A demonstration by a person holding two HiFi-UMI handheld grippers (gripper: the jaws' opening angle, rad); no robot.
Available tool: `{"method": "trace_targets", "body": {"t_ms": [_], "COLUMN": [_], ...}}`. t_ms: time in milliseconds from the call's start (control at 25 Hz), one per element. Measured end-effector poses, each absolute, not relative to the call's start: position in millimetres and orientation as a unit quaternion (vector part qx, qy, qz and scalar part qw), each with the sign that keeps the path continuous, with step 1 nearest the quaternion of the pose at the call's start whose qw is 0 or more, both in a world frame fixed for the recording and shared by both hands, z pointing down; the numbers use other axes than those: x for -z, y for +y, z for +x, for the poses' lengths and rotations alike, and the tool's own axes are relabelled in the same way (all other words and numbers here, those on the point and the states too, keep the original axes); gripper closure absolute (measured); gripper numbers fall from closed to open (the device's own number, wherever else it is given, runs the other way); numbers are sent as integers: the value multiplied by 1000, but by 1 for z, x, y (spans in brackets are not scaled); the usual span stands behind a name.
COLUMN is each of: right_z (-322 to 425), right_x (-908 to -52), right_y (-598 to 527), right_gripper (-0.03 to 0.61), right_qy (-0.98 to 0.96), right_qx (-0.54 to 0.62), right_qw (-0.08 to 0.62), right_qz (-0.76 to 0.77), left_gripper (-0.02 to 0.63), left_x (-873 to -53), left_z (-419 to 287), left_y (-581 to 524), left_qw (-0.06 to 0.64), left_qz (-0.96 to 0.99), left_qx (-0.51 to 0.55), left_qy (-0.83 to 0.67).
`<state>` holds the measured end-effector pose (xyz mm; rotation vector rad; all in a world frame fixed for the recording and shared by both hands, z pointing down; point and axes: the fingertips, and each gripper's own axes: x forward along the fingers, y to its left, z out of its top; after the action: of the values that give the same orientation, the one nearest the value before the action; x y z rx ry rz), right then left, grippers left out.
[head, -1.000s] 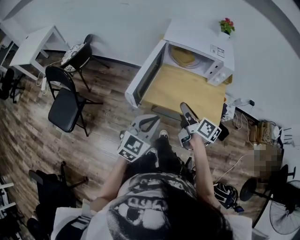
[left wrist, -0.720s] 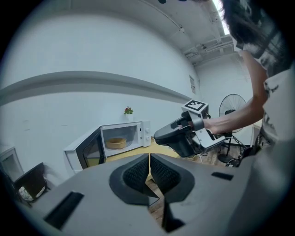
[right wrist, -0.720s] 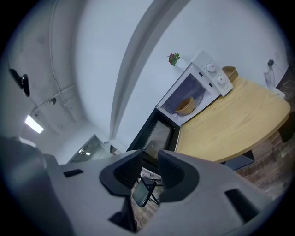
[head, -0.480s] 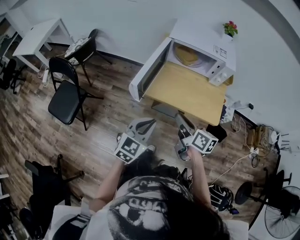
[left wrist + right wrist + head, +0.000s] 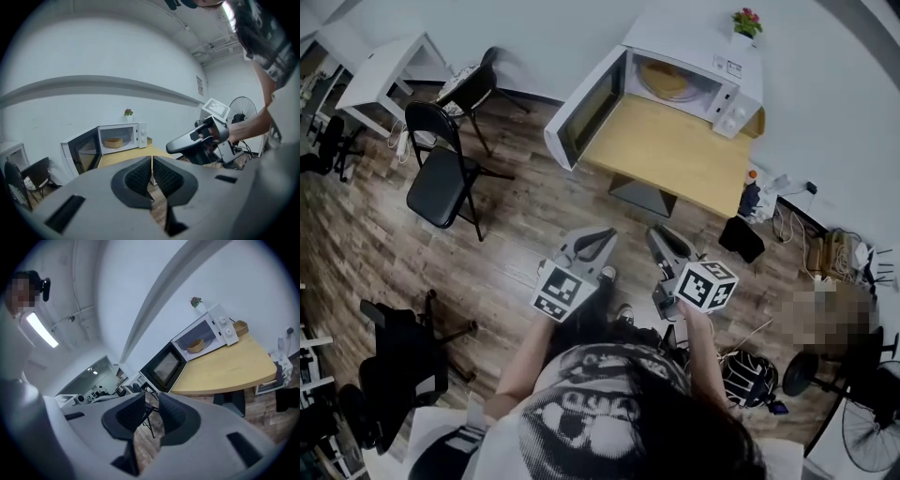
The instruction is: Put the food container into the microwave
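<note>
Facing the microwave [image 5: 698, 39] from well back off the tabletop [image 5: 675, 159], a person holds two empty grippers: left gripper [image 5: 592, 242] fingers [image 5: 138, 177] pressed together, right gripper [image 5: 661, 237] fingers [image 5: 178, 413] slightly apart. The food container [image 5: 666, 81] already sits inside the oven, ahead of both, the right gripper apparently nearer. The microwave door [image 5: 584, 111] hangs open at left, and a black chair [image 5: 441, 183] stands well clear.
</note>
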<state>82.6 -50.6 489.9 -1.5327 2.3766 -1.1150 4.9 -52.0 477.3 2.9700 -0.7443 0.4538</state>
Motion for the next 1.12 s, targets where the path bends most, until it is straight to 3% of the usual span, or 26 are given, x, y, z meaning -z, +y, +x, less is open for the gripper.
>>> {"method": "trace_targets", "body": {"t_ms": [520,1120], "right_z": [80,78], "right_x": [-472,-457], "right_y": [50,108], "right_gripper": [578,578], "right_qy": [833,871], "right_qx": [303,232], "right_qw": [25,2], "right_qz": [-463,-434], "left_gripper": [606,606], "left_x": [-471,-464], "left_z": [18,33], "left_y": [50,112], "left_qw": [17,2], "left_qz": [948,947], "left_qx": [-146,-144], "left_qy": [-281,-289]}}
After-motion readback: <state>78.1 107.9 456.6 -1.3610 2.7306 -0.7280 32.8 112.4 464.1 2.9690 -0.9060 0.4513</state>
